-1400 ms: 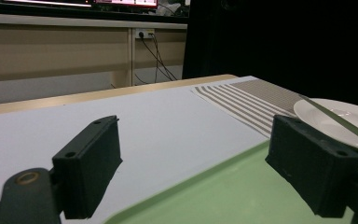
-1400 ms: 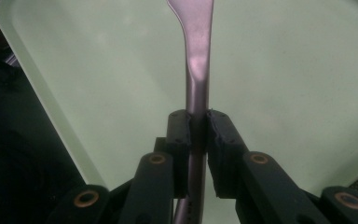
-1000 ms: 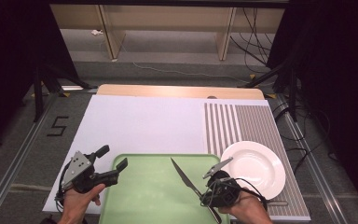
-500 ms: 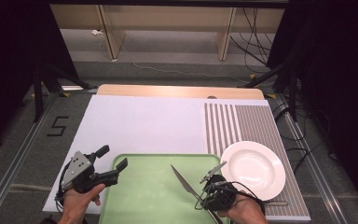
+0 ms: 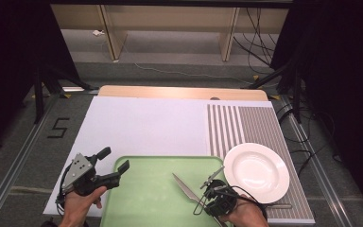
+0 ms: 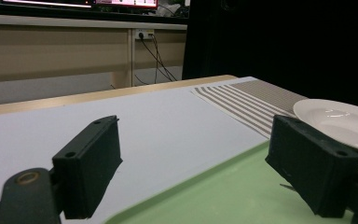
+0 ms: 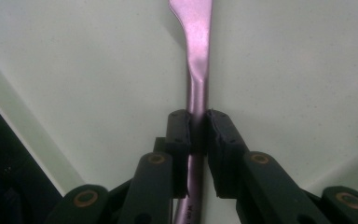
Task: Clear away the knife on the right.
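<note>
A table knife lies clamped by its handle in the right gripper over the near right part of a green tray, its long axis running on a slant: the blade tip points toward the far left, the handle toward the near right, where the person's right hand holds the tool. In the right gripper view, the knife runs straight up the middle, the two black jaws pressed tight against either side of the metal handle, the blade widening beyond them above the tray's pale green floor.

The left gripper hangs at the tray's near left corner, held in the left hand, its jaws spread wide with nothing between them; one fingertip sits over the white mat, the other over the tray's rim. In the left gripper view, the pads stand well apart, framing the white mat and the tray's edge.

A white plate sits just right of the tray on the grey striped mat, near the right gripper but apart from the knife. It is bare. The plate also appears at the right edge of the left gripper view. The tray's floor bears no other loose object, and nothing lies between the blade tip and the tray's far left.
</note>
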`<state>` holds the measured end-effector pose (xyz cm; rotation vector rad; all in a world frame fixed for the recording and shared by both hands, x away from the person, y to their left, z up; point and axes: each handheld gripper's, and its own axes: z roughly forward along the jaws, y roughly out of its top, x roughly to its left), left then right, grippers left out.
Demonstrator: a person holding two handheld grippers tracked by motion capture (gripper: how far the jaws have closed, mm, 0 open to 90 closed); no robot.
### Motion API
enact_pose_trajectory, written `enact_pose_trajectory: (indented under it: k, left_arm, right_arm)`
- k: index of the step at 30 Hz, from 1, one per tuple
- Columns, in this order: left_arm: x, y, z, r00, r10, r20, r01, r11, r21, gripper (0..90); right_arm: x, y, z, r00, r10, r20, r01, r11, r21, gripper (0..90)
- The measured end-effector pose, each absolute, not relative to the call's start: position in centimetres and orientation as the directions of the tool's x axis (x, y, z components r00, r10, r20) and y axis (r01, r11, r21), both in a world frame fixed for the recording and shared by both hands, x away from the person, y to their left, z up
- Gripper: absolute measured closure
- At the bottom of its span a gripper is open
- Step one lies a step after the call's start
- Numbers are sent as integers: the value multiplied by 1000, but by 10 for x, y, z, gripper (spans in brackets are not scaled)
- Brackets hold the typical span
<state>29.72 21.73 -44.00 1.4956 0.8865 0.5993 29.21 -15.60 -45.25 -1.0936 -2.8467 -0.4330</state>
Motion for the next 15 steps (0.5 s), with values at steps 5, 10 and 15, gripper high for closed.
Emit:
enact_pose_trajectory:
  k: [5, 10, 15]
  left_arm:
    - [297, 217, -440, 567, 814, -128, 189, 22, 982, 163]
    - [297, 217, -440, 574, 809, -129, 181, 28, 983, 163]
    - [296, 218, -440, 568, 813, -126, 187, 22, 982, 163]
  right_arm:
    - [291, -155, -454, -747, 649, 148, 664, 712, 230, 798]
    - [292, -156, -452, -754, 639, 155, 655, 711, 255, 740]
    - [292, -158, -440, -759, 631, 159, 639, 678, 362, 521]
